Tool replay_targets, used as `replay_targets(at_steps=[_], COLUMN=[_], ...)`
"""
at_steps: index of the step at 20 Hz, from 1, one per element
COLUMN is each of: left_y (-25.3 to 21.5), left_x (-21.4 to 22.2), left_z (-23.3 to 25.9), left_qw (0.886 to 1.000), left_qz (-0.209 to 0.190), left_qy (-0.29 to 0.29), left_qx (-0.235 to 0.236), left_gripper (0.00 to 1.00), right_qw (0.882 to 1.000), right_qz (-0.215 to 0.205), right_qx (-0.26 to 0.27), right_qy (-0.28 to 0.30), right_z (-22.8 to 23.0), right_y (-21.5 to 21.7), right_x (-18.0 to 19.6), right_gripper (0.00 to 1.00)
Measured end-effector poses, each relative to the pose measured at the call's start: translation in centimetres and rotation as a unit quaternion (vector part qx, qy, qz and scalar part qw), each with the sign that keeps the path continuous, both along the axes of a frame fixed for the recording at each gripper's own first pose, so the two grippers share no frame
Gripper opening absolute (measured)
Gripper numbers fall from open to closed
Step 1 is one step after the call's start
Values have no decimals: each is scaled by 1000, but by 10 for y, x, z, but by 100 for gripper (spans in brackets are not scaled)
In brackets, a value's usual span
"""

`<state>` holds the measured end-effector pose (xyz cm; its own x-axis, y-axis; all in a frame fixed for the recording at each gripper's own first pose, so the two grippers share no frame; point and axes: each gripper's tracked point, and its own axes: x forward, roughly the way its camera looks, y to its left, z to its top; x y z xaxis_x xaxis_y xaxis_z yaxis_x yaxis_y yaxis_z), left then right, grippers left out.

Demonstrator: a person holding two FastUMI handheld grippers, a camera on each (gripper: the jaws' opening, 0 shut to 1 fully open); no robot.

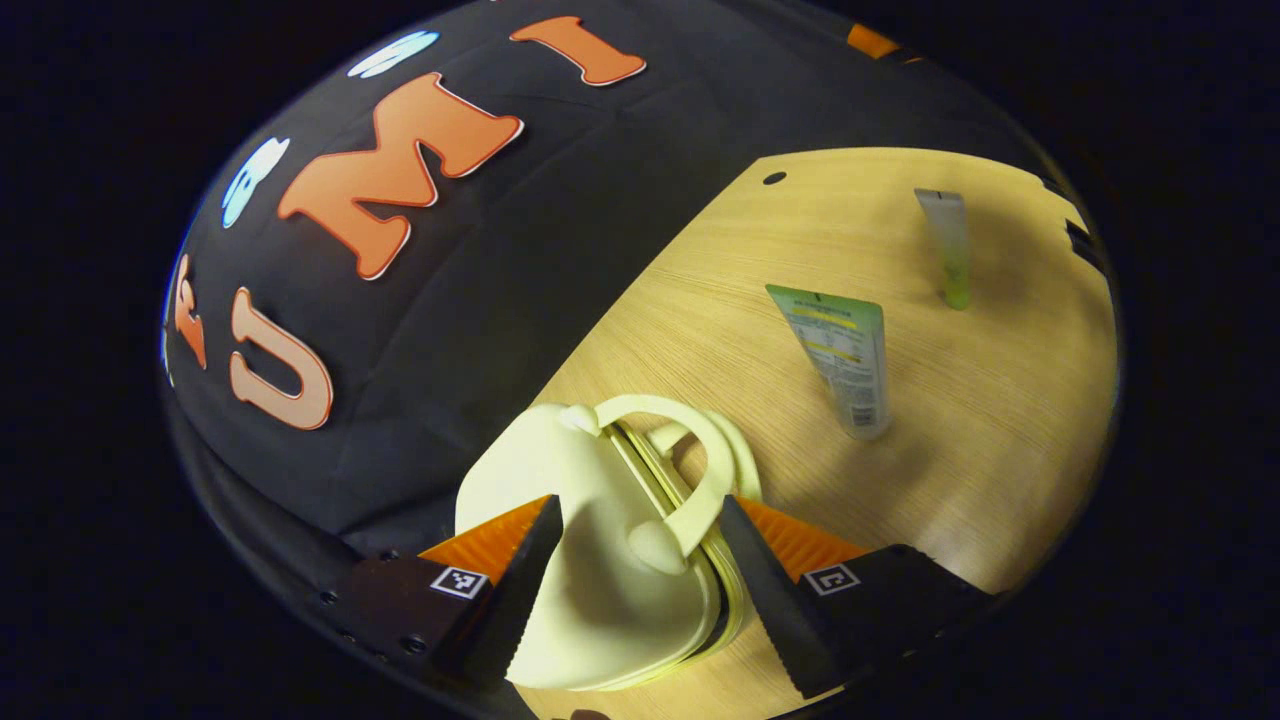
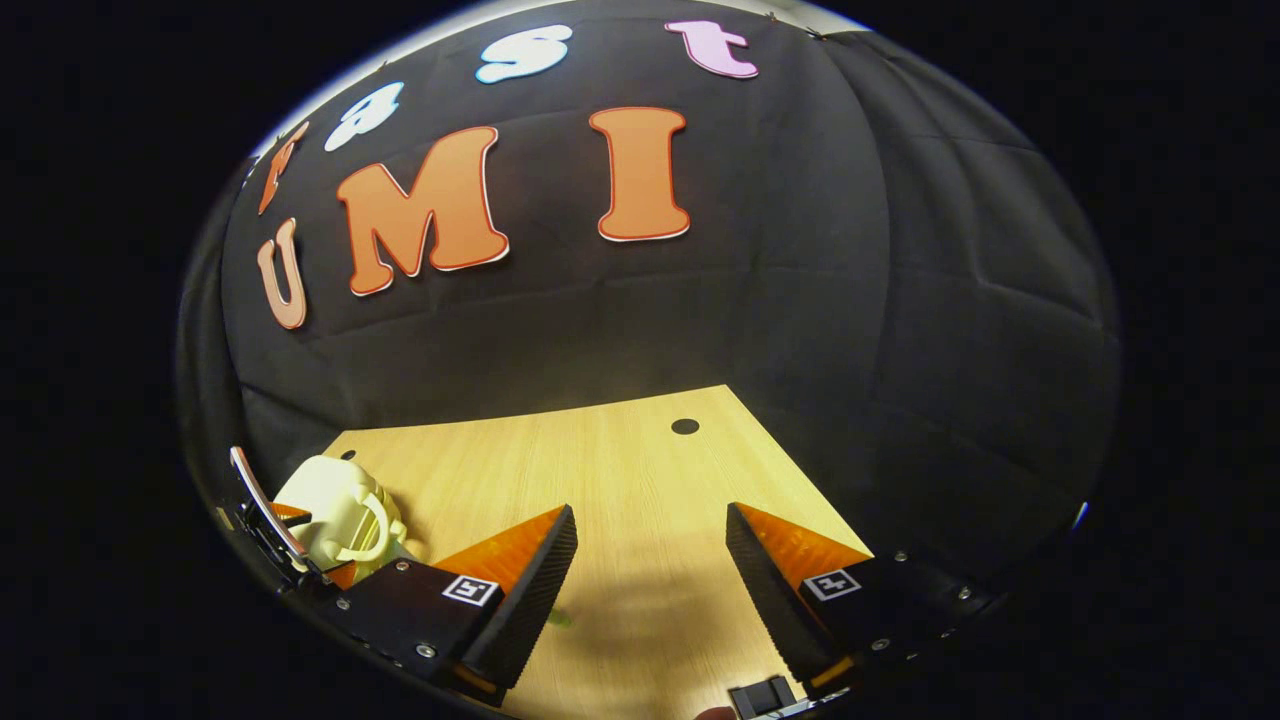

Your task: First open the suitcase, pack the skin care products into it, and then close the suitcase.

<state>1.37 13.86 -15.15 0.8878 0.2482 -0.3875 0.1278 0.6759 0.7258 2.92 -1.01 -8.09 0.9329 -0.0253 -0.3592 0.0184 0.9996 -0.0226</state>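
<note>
L gripper fingers were spread wide w/ the pale yellow suitcase between them, handle up; contact w/ the fingers unclear. It stood closed on the wooden tabletop. Two skin care tubes stood beyond: a big green-white tube and a slim tube farther off. R gripper fingers wide apart over bare wood, holding nothing.

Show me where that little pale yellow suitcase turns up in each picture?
Left gripper view: the suitcase sits bottom centre, between the fingers of this hand-held gripper.
Right gripper view: the suitcase is at the lower left edge.
Shared landmark: the dark round hole in the wooden table.
</note>
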Motion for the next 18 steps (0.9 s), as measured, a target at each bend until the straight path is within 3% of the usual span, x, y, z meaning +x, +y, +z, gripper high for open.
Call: replay_targets(at_steps=[5,13,15,18], left_y=[-5,-2,-7,-14], left_x=[17,43,46,40], left_z=[-8,-23,-34,-48], left_qw=[996,985,981,969], left_qz=[-31,-51,-64,-77], left_qy=[30,82,104,127], left_qx=[77,141,152,195], left_gripper=[98,97,83,25], right_qw=[1000,999,999,999], right_qz=[-17,-41,-43,-44], right_qx=[6,7,6,4], right_qy=[21,33,32,30], right_z=[-11,-18,-16,-16], right_y=[-12,-25,-28,-29], right_x=[1,-2,-4,-6], right_gripper=[95,95,95,95])
